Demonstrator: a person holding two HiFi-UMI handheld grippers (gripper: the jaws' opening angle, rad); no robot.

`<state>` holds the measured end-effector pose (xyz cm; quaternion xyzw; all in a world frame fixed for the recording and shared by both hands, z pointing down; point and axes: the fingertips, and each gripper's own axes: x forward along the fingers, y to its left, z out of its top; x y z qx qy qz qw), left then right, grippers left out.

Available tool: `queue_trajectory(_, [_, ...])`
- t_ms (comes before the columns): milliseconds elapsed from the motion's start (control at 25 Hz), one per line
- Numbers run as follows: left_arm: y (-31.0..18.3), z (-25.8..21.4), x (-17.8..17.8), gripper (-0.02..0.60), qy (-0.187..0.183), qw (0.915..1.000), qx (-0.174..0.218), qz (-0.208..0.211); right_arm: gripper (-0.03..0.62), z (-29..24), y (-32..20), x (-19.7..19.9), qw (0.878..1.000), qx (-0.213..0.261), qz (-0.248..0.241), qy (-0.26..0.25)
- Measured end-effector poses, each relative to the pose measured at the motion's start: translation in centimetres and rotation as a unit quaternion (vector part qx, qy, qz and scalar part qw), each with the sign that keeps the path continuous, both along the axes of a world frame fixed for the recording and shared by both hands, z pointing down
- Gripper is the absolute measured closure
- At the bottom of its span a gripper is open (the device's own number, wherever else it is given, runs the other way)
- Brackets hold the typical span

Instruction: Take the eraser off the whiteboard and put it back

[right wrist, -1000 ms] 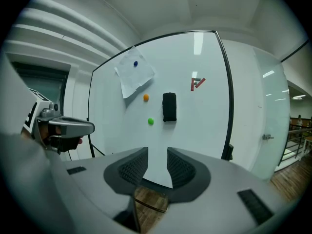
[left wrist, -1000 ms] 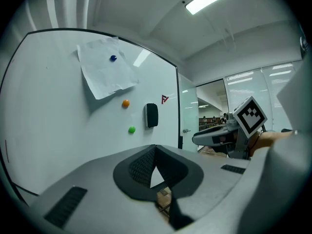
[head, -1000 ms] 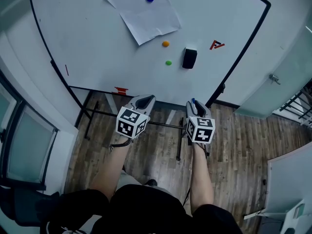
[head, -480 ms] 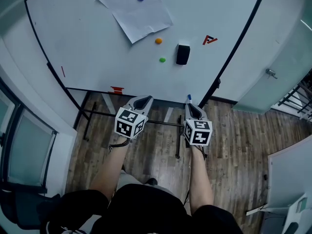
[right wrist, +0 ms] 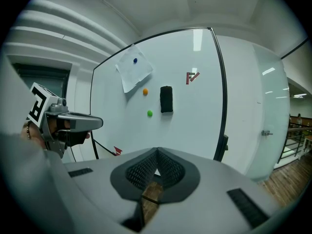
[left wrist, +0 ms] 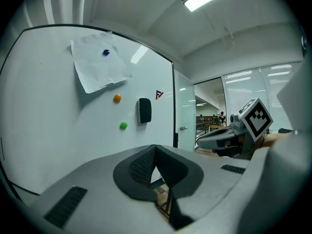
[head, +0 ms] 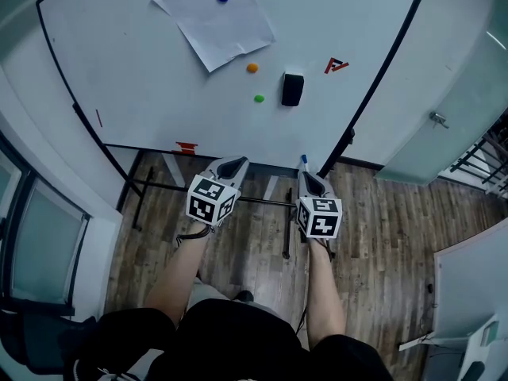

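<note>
Up on the whiteboard (head: pixel 143 70), just right of the orange magnet (head: pixel 252 67) and green magnet (head: pixel 259 98): the black eraser (head: pixel 292 89), stuck upright, nothing touching it. Fits two stages alike (about to come off, or already set back on), so no telling which. Well short of the board, above the wooden floor (head: pixel 381 236): left gripper (head: pixel 232 165) and right gripper (head: pixel 306 175), side by side, aimed roughly level at it. Left jaws together, pads meeting on nothing. Right jaws pressed together too, having just been closing, with nothing between them.

Any handling of the eraser probably goes best with a grip across its narrow sides, moved straight off or straight on, never slid toward the magnets or the paper sheet (head: pixel 213 21).

Shown only from the head view: the person's legs (head: pixel 238 340), the board's stand (head: pixel 290 228), and how far both tools hang back. Shown only from the gripper views: the ribbed pad faces meeting. Caught from the left gripper view alone: a glass-walled office (left wrist: pixel 214 121) past the board's edge, plus the right gripper in profile; from the right gripper view, the left gripper in profile.
</note>
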<state>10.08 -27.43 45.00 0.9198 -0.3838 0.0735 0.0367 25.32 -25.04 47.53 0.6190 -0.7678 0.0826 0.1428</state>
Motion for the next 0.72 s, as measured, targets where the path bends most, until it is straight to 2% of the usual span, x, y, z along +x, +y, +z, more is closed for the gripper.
queue_trajectory(720, [-0.2,0.23,0.46,0.561,-0.004,1.0,-0.001,0.005,0.569,0.25,-0.14,0.52,1.0,-0.004,0.003,-0.002])
